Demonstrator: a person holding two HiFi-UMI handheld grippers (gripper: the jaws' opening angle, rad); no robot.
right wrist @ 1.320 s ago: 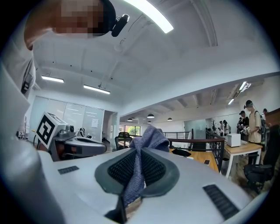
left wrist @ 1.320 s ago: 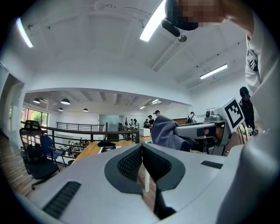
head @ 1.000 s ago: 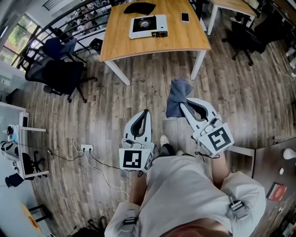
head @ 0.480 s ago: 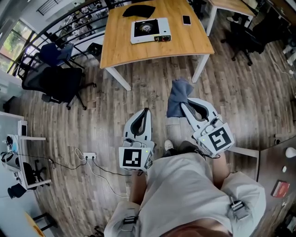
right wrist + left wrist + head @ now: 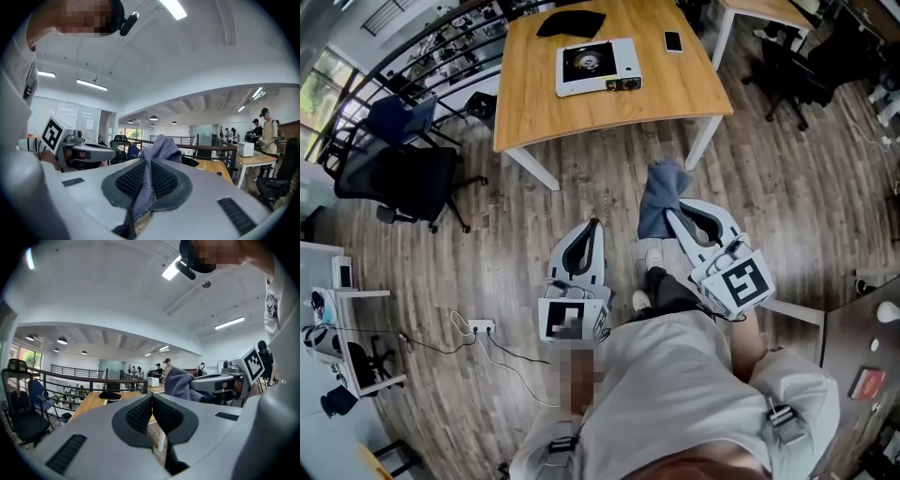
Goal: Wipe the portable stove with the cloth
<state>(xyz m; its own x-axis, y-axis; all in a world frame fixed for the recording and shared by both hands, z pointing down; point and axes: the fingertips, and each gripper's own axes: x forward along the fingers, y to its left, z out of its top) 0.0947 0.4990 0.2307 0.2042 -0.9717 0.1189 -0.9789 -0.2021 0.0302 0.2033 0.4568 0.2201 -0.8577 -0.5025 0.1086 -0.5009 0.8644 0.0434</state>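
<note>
Nothing is wiped yet, as far as I can see. The right gripper [image 5: 670,214] is clamped on the blue cloth [image 5: 662,190], which bunches out past its tips. The left gripper [image 5: 592,228] has its jaws pressed together around nothing. The stove [image 5: 598,66] sits on the wooden table [image 5: 675,89], well ahead of both grippers, so the whole job remains.

an open-plan office: wooden desk [image 5: 675,89], black swivel chairs [image 5: 405,178], ceiling strip lights [image 5: 91,84], a mezzanine railing [image 5: 97,378].

Portable stove's [image 5: 598,66] knobs [image 5: 622,84] too small; dark shape [image 5: 570,22] beyond it perhaps fabric.
</note>
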